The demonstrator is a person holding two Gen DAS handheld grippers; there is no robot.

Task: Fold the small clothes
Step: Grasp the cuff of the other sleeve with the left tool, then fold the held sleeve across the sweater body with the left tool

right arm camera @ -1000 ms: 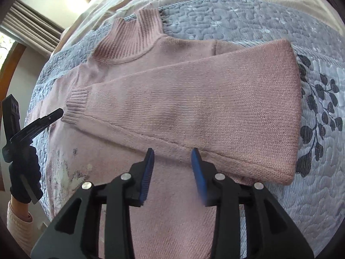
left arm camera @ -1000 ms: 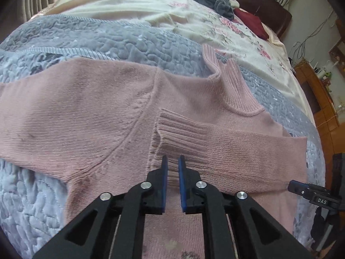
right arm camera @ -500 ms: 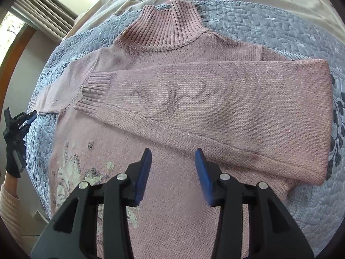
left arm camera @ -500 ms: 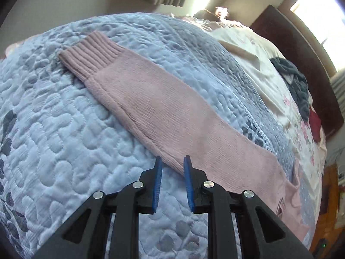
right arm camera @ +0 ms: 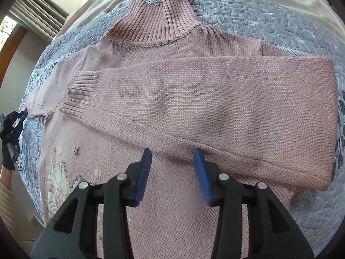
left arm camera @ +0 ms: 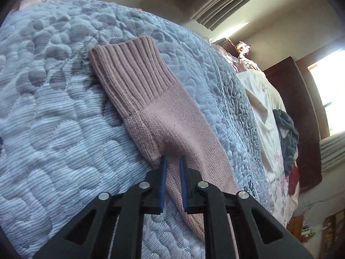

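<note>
The pink sweater [right arm camera: 194,108] lies flat on the grey quilt [left arm camera: 54,140], one sleeve already folded across its chest. The other sleeve [left arm camera: 163,116] stretches out to the left, ribbed cuff at the far end. The left gripper [left arm camera: 171,161], over the chest a second ago, has swung out and now pinches this sleeve's near edge, so the second fold looks ready to start. The right gripper [right arm camera: 171,157] hovers spread above the body, holding nothing.

Blue-grey quilted bedspread [left arm camera: 64,129] over bed; cream floral sheet [left arm camera: 265,108] beyond; dark grey garment heap [left arm camera: 289,138] and dark red cloth [left arm camera: 294,179] against dark wooden headboard [left arm camera: 301,108]; pleated curtains [right arm camera: 41,10].
</note>
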